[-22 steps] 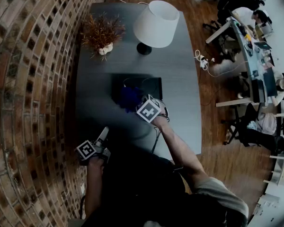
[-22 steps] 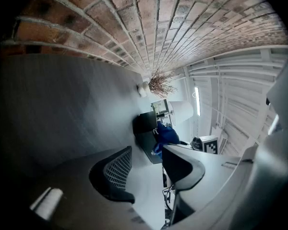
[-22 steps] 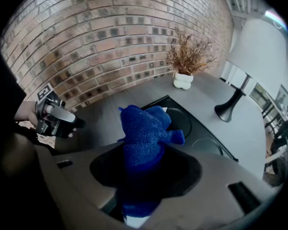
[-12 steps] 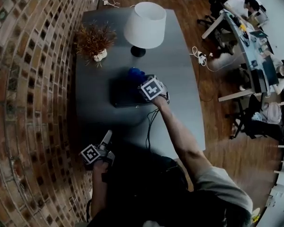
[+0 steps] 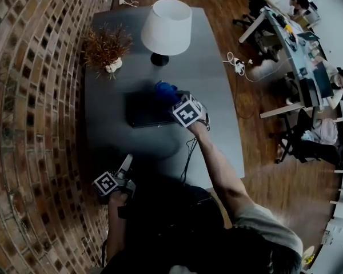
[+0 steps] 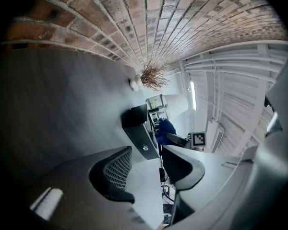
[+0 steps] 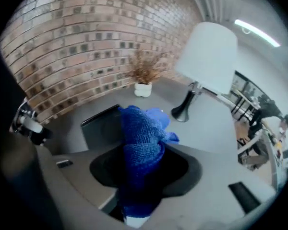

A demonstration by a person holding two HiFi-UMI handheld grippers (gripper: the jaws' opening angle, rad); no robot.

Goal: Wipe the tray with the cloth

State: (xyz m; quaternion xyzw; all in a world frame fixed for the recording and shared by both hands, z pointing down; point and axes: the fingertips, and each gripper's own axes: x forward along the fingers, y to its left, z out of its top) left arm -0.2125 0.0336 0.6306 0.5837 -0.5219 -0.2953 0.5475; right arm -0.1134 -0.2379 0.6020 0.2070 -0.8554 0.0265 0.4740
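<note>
A dark rectangular tray [image 5: 143,112] lies on the grey table [image 5: 211,79], in the middle. My right gripper [image 5: 180,99] is shut on a bunched blue cloth [image 5: 166,89], which sits at the tray's far right corner. In the right gripper view the cloth [image 7: 141,133] fills the gap of the right gripper [image 7: 144,164], with the tray [image 7: 101,123] to its left. My left gripper [image 5: 124,165] hovers near the table's front left edge, away from the tray. In its own view the left gripper [image 6: 146,155] stands a little apart with nothing between the jaws.
A white lamp [image 5: 167,27] and a dried plant in a small white pot [image 5: 107,47] stand at the table's far end. A brick wall [image 5: 28,96] runs along the left. Desks, chairs and people [image 5: 297,33] are across the wooden floor to the right.
The right gripper has swept the cloth from the tray's middle toward its far right corner. The left gripper has stayed by the front left edge.
</note>
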